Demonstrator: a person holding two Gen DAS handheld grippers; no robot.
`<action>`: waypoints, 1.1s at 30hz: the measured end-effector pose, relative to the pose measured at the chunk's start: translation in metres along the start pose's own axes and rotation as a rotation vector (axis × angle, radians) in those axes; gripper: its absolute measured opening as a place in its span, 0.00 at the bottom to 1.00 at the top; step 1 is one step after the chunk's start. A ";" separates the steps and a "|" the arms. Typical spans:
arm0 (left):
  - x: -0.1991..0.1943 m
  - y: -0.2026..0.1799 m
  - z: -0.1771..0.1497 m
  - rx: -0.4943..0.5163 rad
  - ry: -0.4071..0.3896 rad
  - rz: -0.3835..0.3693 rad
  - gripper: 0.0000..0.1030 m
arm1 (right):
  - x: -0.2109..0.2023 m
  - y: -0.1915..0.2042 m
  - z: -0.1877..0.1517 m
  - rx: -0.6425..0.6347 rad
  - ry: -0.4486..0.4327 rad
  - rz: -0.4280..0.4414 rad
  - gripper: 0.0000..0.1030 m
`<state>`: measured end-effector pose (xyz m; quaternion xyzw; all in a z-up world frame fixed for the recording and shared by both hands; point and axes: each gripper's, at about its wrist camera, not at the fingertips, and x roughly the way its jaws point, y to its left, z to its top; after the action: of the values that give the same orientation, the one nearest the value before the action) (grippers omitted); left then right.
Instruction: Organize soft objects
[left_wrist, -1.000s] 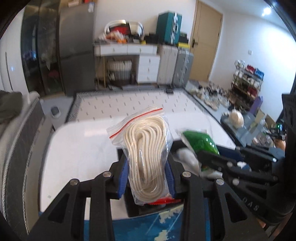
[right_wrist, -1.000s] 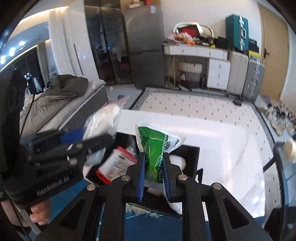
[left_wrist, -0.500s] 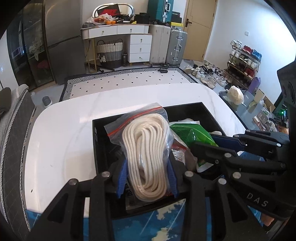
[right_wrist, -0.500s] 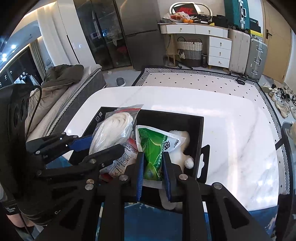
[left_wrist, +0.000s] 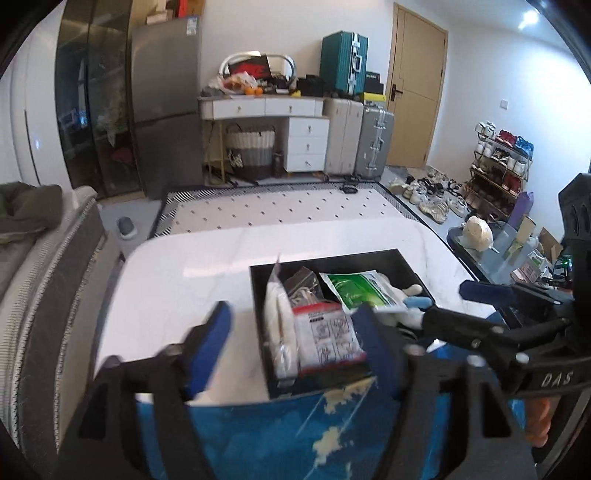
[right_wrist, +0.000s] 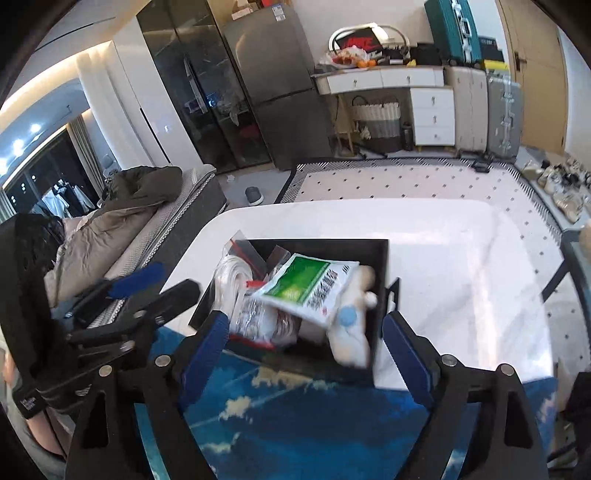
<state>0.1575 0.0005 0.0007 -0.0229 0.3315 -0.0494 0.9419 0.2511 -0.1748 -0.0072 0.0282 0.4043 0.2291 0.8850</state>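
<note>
White marble table carries black bin.

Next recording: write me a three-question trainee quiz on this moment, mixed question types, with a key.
1. True or false: the green packet lies in the black box.
2. Which gripper grips something? A) left gripper B) right gripper C) neither
3. Fill in: the bag of white rope stands along the box's ____ wall, seen from the left wrist camera.

Key:
1. True; it rests on the other things, partly over the white plush toy.
2. C; both grippers' jaws have just been opening and stand wide, pads touching nothing.
3. Left.
</note>
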 end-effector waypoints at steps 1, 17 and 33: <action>-0.013 0.001 -0.003 -0.015 -0.030 0.014 0.84 | -0.008 0.003 -0.003 -0.007 -0.012 -0.007 0.85; -0.093 0.005 -0.095 0.012 -0.266 0.128 1.00 | -0.078 0.041 -0.128 -0.122 -0.259 -0.172 0.88; -0.099 0.012 -0.141 -0.022 -0.279 0.131 1.00 | -0.074 0.031 -0.157 -0.169 -0.296 -0.161 0.88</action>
<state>-0.0072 0.0213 -0.0486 -0.0178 0.1987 0.0195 0.9797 0.0828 -0.2003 -0.0536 -0.0455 0.2499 0.1839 0.9496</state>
